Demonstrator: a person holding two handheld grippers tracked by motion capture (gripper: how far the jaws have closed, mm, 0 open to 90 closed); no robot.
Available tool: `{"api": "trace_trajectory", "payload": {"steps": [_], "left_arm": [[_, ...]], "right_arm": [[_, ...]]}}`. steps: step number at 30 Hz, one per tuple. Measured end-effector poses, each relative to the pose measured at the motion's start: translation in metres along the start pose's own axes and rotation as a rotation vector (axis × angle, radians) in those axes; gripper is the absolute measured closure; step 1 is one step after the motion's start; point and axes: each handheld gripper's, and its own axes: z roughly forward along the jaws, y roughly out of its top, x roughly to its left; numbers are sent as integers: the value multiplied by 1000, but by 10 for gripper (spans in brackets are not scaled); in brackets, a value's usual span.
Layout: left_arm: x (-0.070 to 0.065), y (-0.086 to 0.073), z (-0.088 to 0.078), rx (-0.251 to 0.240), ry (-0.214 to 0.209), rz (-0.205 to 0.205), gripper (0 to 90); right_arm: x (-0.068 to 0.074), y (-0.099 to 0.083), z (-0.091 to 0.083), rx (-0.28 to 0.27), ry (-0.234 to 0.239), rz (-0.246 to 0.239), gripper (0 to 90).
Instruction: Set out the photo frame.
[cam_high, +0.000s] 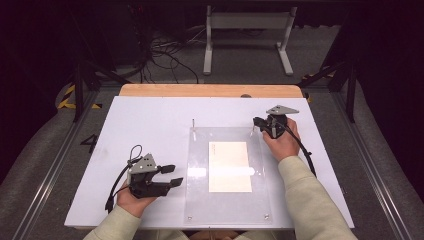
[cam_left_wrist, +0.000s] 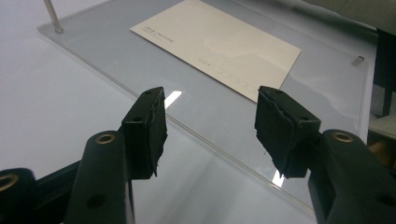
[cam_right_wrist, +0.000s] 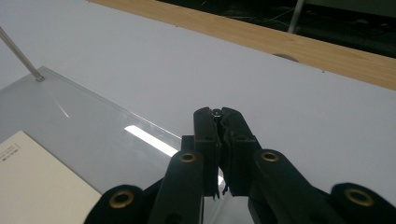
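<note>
nearest on the left, the left tool (cam_high: 172, 175) rests on the white worktop (cam_high: 150, 120) with its jaws apart and nothing between them. beside it a cream rectangular paper card (cam_high: 230, 166) lies flat on the clear acrylic plate (cam_high: 227, 137). at the plate's far right corner, the right tool (cam_high: 257, 121) is clamped on a thin upright metal pin (cam_right_wrist: 216, 112).

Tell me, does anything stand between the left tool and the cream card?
Nothing visible does. The left tool has its jaws open and faces the card across a bare stretch of the clear plate. I cannot tell whether the card lies on the plate or under it.
</note>
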Motion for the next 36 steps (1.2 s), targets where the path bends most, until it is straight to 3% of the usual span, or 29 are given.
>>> {"api": "trace_trajectory", "payload": {"steps": [7, 12, 19, 22, 29, 36], "left_arm": [[-2, 0, 1, 0, 6, 2, 439], [-2, 0, -1, -4, 11, 3, 439], [-1, 0, -2, -12, 20, 5, 441], [0, -1, -4, -18, 29, 2, 431], [2, -1, -7, -22, 40, -4, 421], [3, -2, -8, -16, 51, 3, 409]], "right_arm": [[2, -1, 6, 10, -27, 40, 856], [-1, 0, 9, 15, -20, 59, 857], [-6, 2, 14, 26, 2, 100, 858], [-13, 2, 17, 18, 39, 153, 857], [-17, 4, 20, 24, 56, 157, 858], [-24, 2, 26, 2, 83, 211, 858]]}}
